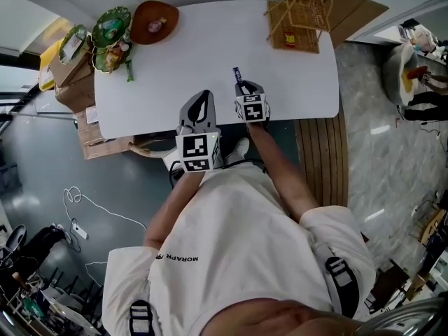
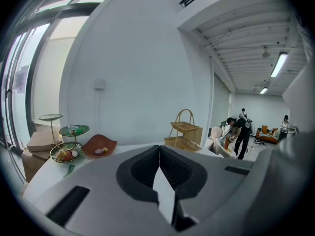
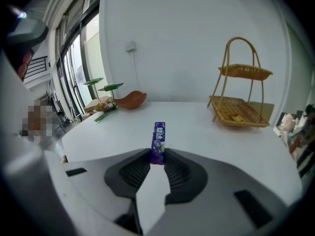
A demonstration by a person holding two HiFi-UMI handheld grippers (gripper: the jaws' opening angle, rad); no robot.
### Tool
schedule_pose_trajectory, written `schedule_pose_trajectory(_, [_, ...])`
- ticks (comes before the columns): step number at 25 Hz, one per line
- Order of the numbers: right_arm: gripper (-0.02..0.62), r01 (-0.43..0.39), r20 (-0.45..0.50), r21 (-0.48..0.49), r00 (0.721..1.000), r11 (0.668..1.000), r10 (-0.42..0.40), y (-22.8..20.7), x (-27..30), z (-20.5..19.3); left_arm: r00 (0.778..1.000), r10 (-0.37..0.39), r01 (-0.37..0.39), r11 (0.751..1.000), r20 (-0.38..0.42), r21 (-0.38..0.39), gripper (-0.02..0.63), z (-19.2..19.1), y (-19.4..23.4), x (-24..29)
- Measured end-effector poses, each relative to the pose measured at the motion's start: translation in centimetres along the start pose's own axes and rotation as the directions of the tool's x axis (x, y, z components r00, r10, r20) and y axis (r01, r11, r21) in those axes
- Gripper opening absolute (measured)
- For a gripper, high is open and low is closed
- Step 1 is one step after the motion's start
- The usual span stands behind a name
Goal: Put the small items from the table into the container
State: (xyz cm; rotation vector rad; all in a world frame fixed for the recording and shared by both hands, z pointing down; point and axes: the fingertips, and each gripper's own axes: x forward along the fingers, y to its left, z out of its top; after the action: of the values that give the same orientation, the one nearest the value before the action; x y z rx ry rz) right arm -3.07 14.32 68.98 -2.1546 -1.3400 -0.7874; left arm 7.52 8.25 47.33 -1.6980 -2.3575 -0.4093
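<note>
Candy stick point(image 3: 158, 137) is clamped by its near end in the right gripper point(image 3: 157, 157) and projects forward past the fingertips. Expect a light, fairly stiff item with a slick wrapper; grip across the flat faces. Left gripper point(image 2: 158, 150): jaws together, nothing between them. The contents of the wicker basket point(image 3: 242, 111), ahead and to the right, are hard to make out.
</note>
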Motion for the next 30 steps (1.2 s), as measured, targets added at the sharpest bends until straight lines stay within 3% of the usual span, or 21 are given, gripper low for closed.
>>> schedule_pose_trajectory(15, [0.095, 0.011, 0.091, 0.035, 0.996, 0.999, -0.014, -3.2, -3.6, 2.7, 1.0, -0.021, 0.021, 1.0, 0.009, 0.019, 0.005, 0.7, -2.0, 0.0])
schedule_pose_trajectory(30, [0.095, 0.053, 0.116, 0.085, 0.991, 0.995, -0.062, -8.1, -4.8, 3.9, 0.999, -0.035, 0.034, 0.998, 0.003, 0.046, 0.005, 0.9, -3.2, 1.0])
